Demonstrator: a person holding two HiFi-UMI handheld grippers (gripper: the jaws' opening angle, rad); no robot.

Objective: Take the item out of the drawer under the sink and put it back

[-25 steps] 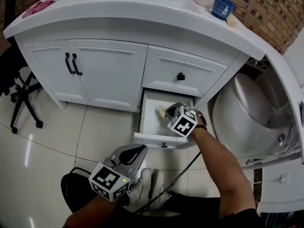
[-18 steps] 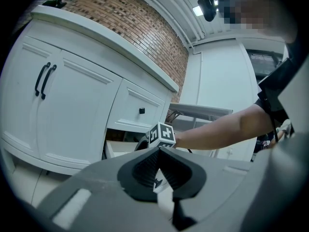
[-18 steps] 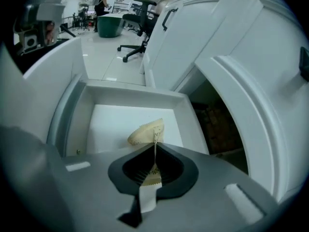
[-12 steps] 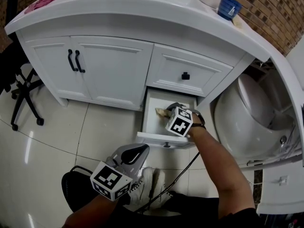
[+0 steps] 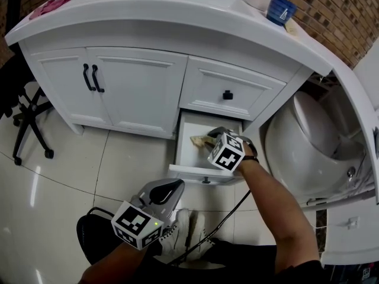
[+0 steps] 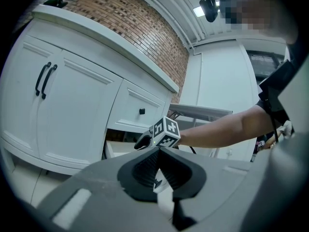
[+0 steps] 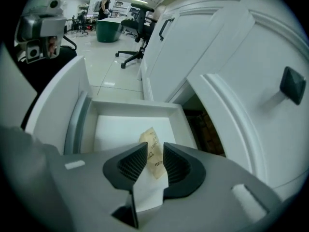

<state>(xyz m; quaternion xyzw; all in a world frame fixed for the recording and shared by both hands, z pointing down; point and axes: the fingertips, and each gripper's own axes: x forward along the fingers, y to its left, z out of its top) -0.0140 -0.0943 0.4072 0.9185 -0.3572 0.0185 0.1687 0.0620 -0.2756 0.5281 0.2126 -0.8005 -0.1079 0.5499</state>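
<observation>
Right gripper (image 5: 205, 138) is down inside the open bottom drawer (image 5: 178, 154), and its jaws are opening right now. In the right gripper view the gripper (image 7: 155, 145) has a clear gap between its ribbed pads. The small tan packet (image 7: 150, 137) stands up in that gap, its printed face turned to the right-hand pad, with its top poking out just past the tips. The pads are not pinching it. From the head view the packet (image 5: 197, 141) shows just ahead of the right jaws, over the drawer's white floor and close to its back end.

The drawer's side wall (image 7: 79, 117) runs along the left of the right gripper. The shut upper drawer with its black knob (image 7: 292, 84) sits above and to the right of it.

Left gripper (image 5: 174, 186) hangs low and back, well behind the right one and outside the drawer, over the tiled floor (image 5: 71, 176). Its own view shows the gripper (image 6: 158, 149) with jaws closed together at the tips and nothing between them. It looks along them at the right gripper's marker cube (image 6: 165, 133) and the forearm (image 6: 217, 129) reaching in.

The double cabinet doors with black handles (image 5: 92, 79) stand further off to the left of both grippers. A white toilet (image 5: 296, 141) sits to the right of the right one.
</observation>
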